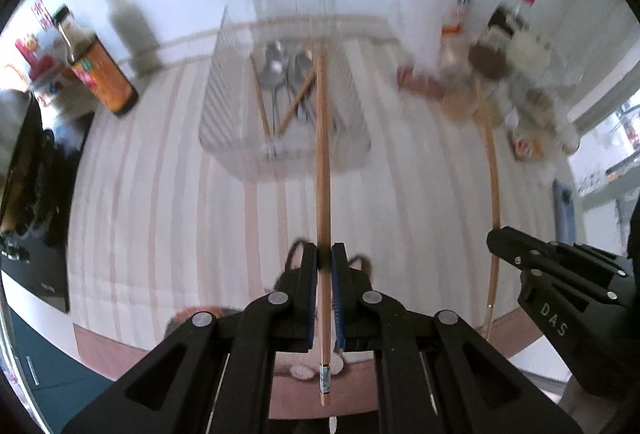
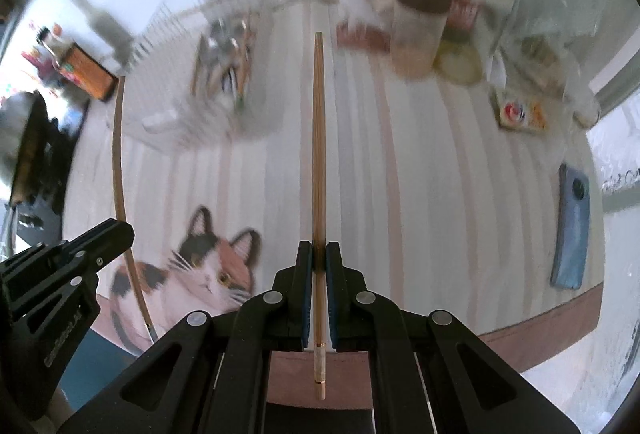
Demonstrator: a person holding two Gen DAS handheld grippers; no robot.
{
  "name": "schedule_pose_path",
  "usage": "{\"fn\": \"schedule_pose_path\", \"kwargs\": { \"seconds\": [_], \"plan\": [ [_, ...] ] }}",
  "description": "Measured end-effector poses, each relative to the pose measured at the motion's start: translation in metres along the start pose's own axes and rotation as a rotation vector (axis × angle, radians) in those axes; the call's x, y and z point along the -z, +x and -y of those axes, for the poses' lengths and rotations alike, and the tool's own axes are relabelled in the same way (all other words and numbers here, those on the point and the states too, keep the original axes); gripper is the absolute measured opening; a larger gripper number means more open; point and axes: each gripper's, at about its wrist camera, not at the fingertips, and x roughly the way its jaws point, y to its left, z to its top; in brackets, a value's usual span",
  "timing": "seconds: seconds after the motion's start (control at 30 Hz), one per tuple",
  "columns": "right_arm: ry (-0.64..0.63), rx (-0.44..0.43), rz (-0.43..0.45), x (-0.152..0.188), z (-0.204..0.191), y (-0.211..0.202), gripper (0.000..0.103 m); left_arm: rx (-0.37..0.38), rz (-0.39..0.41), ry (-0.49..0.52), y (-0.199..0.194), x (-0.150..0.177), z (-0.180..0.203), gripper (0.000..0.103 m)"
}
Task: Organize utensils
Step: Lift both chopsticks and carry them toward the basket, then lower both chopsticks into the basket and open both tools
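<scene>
My left gripper (image 1: 324, 254) is shut on a wooden chopstick (image 1: 322, 154) that points ahead, its tip over the wire basket (image 1: 224, 74). Spoons (image 1: 276, 66) and more chopsticks (image 1: 260, 102) lie blurred in that basket. My right gripper (image 2: 319, 250) is shut on a second wooden chopstick (image 2: 319, 154), held above the striped cloth to the right of the basket (image 2: 160, 46). Each gripper shows in the other's view with its stick: the right gripper (image 1: 494, 238) with its chopstick (image 1: 494, 174), the left gripper (image 2: 124, 230) with its chopstick (image 2: 117, 154).
A sauce bottle (image 1: 100, 74) and a dark bottle (image 1: 128, 22) stand left of the basket. Jars and packets (image 2: 420, 30) crowd the back right. A blue phone (image 2: 572, 226) lies at the right edge. The cloth carries a cat print (image 2: 208, 266). A black stove (image 1: 24, 174) is at the left.
</scene>
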Motion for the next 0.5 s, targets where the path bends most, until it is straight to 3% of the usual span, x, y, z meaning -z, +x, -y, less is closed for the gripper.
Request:
{"fn": "schedule_pose_path", "kwargs": {
  "seconds": [0.2, 0.37, 0.5],
  "plan": [
    [0.002, -0.044, 0.079, -0.039, -0.012, -0.027, 0.007, 0.007, 0.066, -0.045, -0.024, -0.053, -0.018, 0.004],
    [-0.013, -0.098, 0.144, -0.080, -0.029, -0.044, 0.007, 0.010, 0.073, -0.087, -0.024, -0.100, -0.046, 0.004],
    [-0.015, -0.156, 0.156, -0.119, -0.048, -0.042, 0.007, 0.014, 0.033, -0.102, -0.009, -0.134, -0.064, 0.004]
  ]
}}
